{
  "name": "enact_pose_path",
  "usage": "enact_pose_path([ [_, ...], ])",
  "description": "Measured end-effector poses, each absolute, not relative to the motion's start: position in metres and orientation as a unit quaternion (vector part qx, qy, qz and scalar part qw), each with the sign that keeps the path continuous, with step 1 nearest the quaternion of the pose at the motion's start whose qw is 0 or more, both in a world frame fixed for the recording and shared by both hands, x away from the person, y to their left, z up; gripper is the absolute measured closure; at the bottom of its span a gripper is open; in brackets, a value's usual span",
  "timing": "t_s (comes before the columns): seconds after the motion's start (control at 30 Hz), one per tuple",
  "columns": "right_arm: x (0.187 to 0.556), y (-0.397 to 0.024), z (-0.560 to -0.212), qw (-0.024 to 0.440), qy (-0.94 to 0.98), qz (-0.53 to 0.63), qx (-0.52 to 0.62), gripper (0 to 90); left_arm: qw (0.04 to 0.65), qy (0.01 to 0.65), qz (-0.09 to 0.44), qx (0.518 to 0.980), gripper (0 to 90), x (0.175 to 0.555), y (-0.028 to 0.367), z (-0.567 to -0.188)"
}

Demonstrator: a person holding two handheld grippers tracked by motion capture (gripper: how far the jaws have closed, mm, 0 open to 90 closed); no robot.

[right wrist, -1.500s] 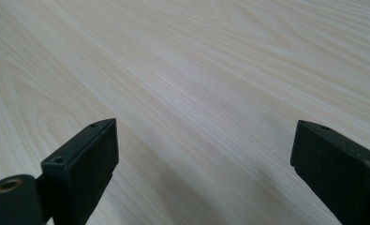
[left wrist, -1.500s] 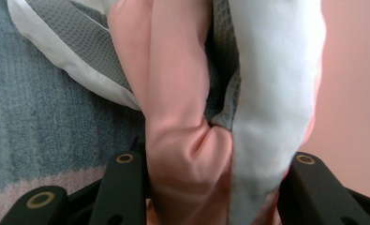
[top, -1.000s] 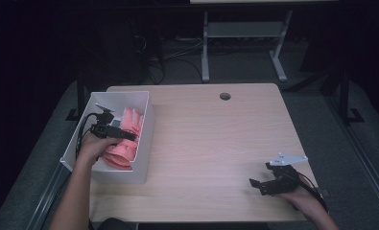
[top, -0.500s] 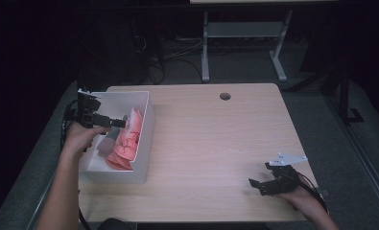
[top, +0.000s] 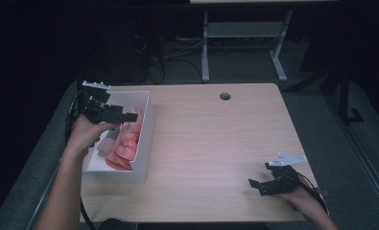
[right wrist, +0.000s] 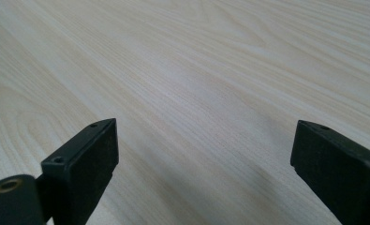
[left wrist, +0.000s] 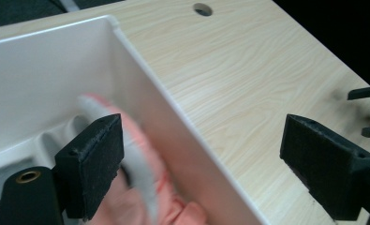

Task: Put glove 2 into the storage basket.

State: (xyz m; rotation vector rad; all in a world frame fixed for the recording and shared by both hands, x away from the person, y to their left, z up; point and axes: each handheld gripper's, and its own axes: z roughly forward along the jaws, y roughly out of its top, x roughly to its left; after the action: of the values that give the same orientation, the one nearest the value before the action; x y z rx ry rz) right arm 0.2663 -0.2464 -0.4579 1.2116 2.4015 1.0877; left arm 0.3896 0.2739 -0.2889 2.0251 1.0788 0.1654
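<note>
Since the earlier frames, the left hand-held gripper (top: 129, 116) has risen out of the white rectangular plastic bin (top: 146, 139) and now hangs over its far end; its jaws have just been opening and stand spread with nothing between them. The right hand-held gripper (top: 255, 184) has kept its place near the bench's near right corner.

High view: the pale wood-grain bench (top: 211, 139) lies bare and wide between the bin at its left edge and the right hand (top: 300, 194). A round cable hole (top: 225, 96) sits near the far edge. Soft pink cloths (top: 127, 143), crumpled, lie heaped inside the bin. The left forearm reaches up along the bin's outer side, wrist bent, with the gripper pointing level toward the right.

Left gripper view: the two black, rough-padded jaws straddle the bin's smooth, thin right wall (left wrist: 173, 126), one over the inside and one over the bench. The pink cloths (left wrist: 168, 206), blurred, lie below the left jaw, against that wall.

Right gripper view: the right gripper's (right wrist: 203, 164) black jaws are spread wide over bare, matt wood grain (right wrist: 196, 70), with nothing between them.
</note>
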Motion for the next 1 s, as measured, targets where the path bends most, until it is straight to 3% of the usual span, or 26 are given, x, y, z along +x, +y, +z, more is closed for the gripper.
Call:
enact_pose_path([
  [0.43,0.266,-0.246,-0.458,0.120,0.822,0.374,0.412,7.6,0.444,0.365,0.065,0.815,13.4,0.365,0.199,-0.286],
  [1.0,0.266,-0.246,-0.458,0.118,0.824,0.373,0.410,7.6,0.399,0.288,0.049,0.869,13.4,0.343,0.115,-0.341],
])
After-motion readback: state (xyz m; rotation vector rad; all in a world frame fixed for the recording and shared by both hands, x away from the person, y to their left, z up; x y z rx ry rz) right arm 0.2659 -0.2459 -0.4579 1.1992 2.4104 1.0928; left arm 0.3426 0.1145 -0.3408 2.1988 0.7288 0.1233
